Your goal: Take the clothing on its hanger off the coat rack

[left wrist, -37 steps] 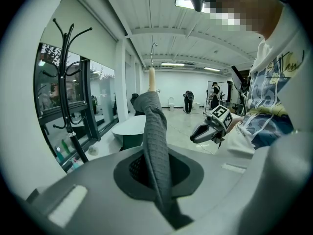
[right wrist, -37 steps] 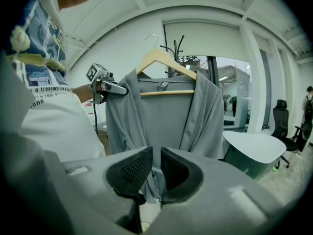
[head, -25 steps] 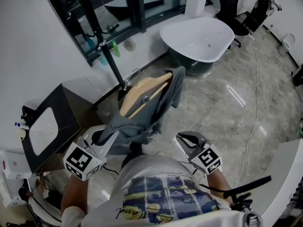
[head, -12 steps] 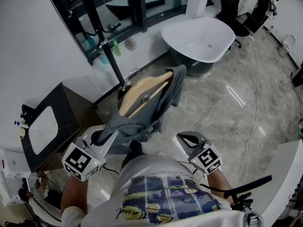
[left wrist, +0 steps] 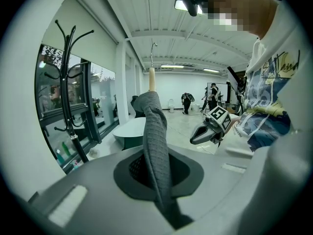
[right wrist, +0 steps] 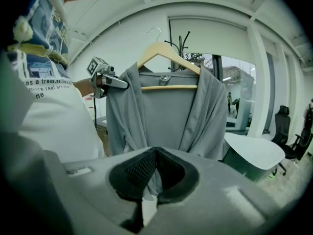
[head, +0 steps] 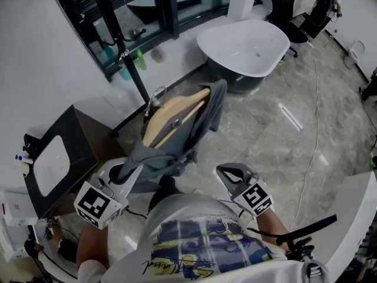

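Grey garment [head: 213, 106] on hanger [head: 171, 115]: left tool [head: 133, 168] clamped on it; right tool [head: 224, 171] closed, empty.

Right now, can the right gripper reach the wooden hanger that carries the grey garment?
Probably yes. The right gripper faces the wooden hanger with only open air between; the left gripper, shut on the grey garment, grips off to one side. The right jaws are shut and must open first.

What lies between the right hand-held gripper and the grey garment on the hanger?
Nothing: the head view shows only bare marble floor between the right hand-held gripper and the grey garment.
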`<state>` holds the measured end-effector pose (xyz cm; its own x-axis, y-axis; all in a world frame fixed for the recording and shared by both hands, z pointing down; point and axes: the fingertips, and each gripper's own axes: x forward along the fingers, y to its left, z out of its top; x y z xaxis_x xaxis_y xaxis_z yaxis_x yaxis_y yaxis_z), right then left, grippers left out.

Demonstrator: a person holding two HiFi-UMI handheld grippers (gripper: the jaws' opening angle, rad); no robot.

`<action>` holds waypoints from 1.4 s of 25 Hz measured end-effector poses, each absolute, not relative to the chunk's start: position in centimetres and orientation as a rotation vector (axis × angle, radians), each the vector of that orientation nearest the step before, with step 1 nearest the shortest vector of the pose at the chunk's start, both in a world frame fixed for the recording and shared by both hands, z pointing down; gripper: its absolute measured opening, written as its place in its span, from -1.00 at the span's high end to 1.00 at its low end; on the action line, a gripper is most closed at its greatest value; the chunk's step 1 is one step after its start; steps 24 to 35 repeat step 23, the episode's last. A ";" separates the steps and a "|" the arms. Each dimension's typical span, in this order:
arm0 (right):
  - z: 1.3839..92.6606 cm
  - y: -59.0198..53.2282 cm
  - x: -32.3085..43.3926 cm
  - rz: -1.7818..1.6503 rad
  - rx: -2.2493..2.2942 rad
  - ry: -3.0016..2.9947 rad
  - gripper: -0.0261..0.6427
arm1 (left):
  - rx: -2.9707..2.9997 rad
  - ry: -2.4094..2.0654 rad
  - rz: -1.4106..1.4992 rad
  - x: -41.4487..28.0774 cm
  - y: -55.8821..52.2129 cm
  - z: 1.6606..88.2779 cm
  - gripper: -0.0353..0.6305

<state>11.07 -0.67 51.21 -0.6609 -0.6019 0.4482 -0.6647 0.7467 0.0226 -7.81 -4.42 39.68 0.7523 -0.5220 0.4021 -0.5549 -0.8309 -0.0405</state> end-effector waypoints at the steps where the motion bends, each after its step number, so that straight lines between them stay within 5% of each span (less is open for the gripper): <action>1: 51.3 -0.7 11.2 0.198 0.960 -2.513 0.92 | 2.865 -0.881 0.623 -7.6 -4.5 39.6 0.88; 35: 51.5 -10.5 9.6 0.198 0.990 -2.458 0.92 | 2.855 -0.720 0.591 -9.7 -18.7 37.0 0.88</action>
